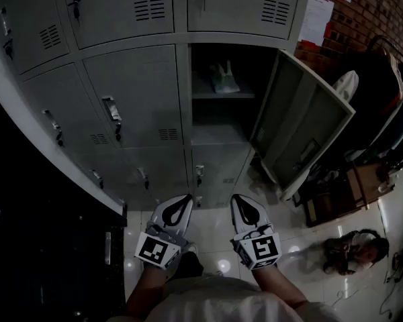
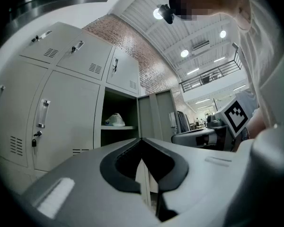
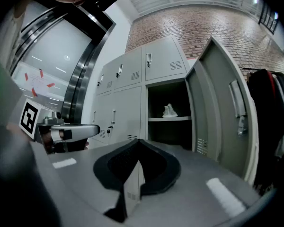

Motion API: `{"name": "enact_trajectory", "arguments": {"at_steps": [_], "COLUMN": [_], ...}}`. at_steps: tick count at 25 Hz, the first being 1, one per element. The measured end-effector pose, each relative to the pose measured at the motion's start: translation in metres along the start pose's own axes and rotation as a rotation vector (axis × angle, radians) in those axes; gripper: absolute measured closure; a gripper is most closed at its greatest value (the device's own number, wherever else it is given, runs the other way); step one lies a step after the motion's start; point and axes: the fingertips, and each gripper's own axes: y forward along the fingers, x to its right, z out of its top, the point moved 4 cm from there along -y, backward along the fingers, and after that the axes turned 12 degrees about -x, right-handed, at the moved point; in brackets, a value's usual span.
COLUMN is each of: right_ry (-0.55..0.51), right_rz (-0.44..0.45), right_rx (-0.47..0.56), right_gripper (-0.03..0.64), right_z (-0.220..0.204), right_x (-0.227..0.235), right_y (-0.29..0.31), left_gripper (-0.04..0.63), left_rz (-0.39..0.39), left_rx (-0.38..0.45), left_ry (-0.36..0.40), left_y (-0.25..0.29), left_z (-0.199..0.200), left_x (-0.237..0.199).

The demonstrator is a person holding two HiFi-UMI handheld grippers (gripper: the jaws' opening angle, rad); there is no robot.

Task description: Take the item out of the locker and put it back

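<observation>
Open locker: One locker point(image 1: 218, 123) in the grey wall of lockers is open. The ones around it are shut.
Door: Its door point(image 1: 302, 123) swings out to my right and hangs wide.
The thing: A small white bag point(image 1: 223, 79) sits on the shelf point(image 1: 221, 96) inside, up in the top part. It looks soft and crumpled.
Left tongs: My left tongs point(image 1: 185, 197) are pinched closed with nothing in them. They are down low by my tummy, well apart from the bag.
Right tongs: My right tongs point(image 1: 236, 197) are pinched closed too, and empty. They are just beside the left ones.
Step now: I think the job has not really begun. The bag has not been taken out yet.
Trouble one: If I reach in with closed tongs, I would only poke the bag and push it to the back. I must open them first.
Trouble two: The bag is soft, so a pinch on a loose bit could slip and it could fall to the floor.
Trouble three: My right arm could bump the door and make it swing into my way.
Trouble four: The inside is dark, so I could knock the shelf edge going in.
</observation>
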Motion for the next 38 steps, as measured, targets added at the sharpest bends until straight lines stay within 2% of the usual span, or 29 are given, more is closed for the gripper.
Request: {"name": "enact_trajectory", "arguments": {"at_steps": [7, 11, 15, 18, 22, 26, 28, 33, 38], "right_ry": [-0.011, -0.028, -0.044, -0.048, -0.049, -0.079, -0.098, -0.089, -0.105], "right_rz": [-0.042, -0.078, -0.098, -0.113, -0.109, -0.109, -0.118, -0.137, -0.16], "right_rx": [0.025, 0.031, 0.023, 0.022, 0.019, 0.043, 0.05, 0.033, 0.009], "right_gripper": [0.618, 0.618, 0.618, 0.618, 0.617, 0.435, 0.369, 0.322, 0.316], "right_z": [0.034, 0.054, 0.067, 0.072, 0.084, 0.117, 0.133, 0.154, 0.168], "right_x": [0.01, 0.023, 0.036, 0.048, 0.064, 0.085, 0.1, 0.136, 0.151], "right_y": [0.093, 0.132, 0.153, 0.162, 0.177, 0.208, 0.224, 0.253, 0.275], "left_gripper": [0.626, 0.626, 0.626, 0.626, 0.626, 0.626, 0.626, 0.626, 0.626], "left_rz": [-0.066, -0.111, -0.158, -0.163, -0.174, -0.159, -0.148, -0.171, -0.142], "left_rx": [0.021, 0.034, 0.027, 0.037, 0.026, 0.035, 0.033, -0.001, 0.007], "left_ry": [0.026, 0.04, 0.044, 0.063, 0.049, 0.04, 0.035, 0.041, 0.036], "left_y": [0.052, 0.079, 0.095, 0.106, 0.118, 0.125, 0.13, 0.138, 0.14], "left_z": [0.009, 0.018, 0.021, 0.019, 0.018, 0.02, 0.018, 0.014, 0.015], "left_x": [-0.085, -0.118, -0.128, -0.133, -0.134, -0.136, -0.137, -0.134, -0.144]}}
